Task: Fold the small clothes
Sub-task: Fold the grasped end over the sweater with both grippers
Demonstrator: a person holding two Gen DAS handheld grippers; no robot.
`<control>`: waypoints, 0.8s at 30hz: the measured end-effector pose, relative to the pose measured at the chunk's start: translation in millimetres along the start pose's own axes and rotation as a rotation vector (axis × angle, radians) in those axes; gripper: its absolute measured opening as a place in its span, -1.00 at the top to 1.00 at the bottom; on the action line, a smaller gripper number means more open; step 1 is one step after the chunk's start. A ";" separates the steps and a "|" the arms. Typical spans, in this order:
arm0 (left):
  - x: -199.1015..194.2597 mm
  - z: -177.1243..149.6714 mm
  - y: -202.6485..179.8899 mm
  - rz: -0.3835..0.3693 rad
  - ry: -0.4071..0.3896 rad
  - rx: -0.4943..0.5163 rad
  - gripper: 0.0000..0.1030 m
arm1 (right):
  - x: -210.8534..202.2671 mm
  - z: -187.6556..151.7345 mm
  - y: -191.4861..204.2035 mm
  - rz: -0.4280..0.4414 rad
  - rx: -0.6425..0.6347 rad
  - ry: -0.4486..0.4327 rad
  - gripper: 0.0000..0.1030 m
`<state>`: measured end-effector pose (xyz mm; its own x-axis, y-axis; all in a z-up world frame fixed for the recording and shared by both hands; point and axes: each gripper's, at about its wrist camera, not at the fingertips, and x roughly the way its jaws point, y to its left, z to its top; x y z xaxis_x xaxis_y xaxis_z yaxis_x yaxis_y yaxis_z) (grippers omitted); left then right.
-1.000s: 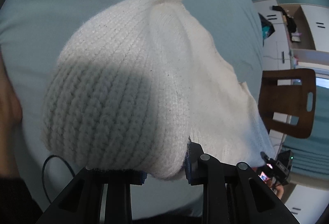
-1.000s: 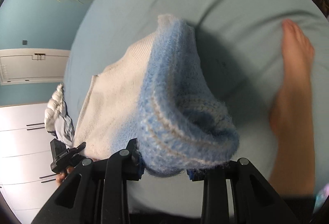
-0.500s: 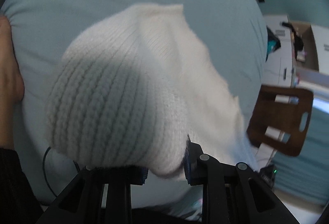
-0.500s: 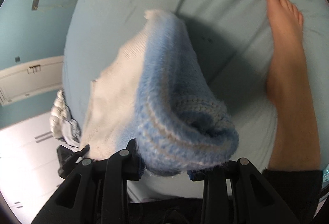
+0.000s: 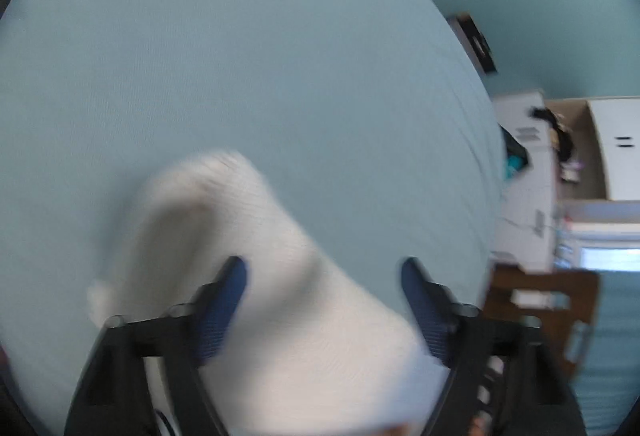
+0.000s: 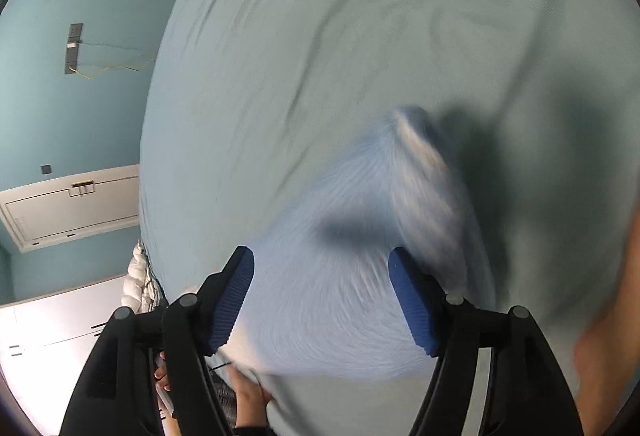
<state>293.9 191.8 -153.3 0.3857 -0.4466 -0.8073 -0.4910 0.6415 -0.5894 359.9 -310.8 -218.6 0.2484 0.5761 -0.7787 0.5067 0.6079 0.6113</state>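
A knit garment lies on the bed sheet; a wooden chair stands beside the bed's right edge.

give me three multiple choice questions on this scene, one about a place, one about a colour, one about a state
1. Where does the knit garment lie in the left wrist view?
A. on a wooden chair
B. on the pale blue bed sheet
C. in a drawer

2. What colour is the garment's side in the right wrist view?
A. red
B. black
C. light blue

3. How do the left tongs stand?
A. clamped on the garment
C. out of view
B. jaws apart, opening

Answers:
1 B, sheet surrounds it.
2 C, blue knit fills the gap of the right tongs.
3 B, the pads press nothing.
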 end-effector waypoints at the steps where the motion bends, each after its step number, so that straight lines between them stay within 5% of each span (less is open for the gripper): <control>1: -3.8 2.5 4.1 0.014 -0.031 0.006 -0.57 | 0.9 5.9 -4.7 0.039 -0.001 -0.012 -0.29; 5: -11.1 2.5 15.2 0.050 -0.015 0.109 -0.58 | -19.0 8.5 -20.6 0.141 -0.043 -0.062 -0.29; 9: -15.3 -18.4 21.5 0.084 0.016 0.297 -0.58 | -22.4 -12.1 -25.4 -0.015 -0.234 -0.141 -0.36; 15: -0.3 -53.8 5.2 0.094 0.096 0.468 -0.58 | 29.5 -28.5 -19.9 -0.069 -0.380 -0.017 -0.29; 17: 12.7 -60.8 3.0 0.144 0.104 0.477 -0.58 | 36.3 -33.4 -3.6 -0.124 -0.456 -0.064 -0.07; 19: 22.1 -66.1 2.0 0.217 0.088 0.505 -0.58 | 32.4 -31.2 7.6 -0.176 -0.504 -0.048 0.41; 24: 38.5 -74.4 -17.3 0.311 -0.004 0.611 -0.83 | 13.9 -69.9 15.6 -0.197 -0.554 -0.099 0.54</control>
<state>259.0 117.2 -176.2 0.3017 -0.1831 -0.9357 -0.0512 0.9768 -0.2077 313.5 -255.1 -210.1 0.2828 0.3858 -0.8782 0.0519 0.9081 0.4156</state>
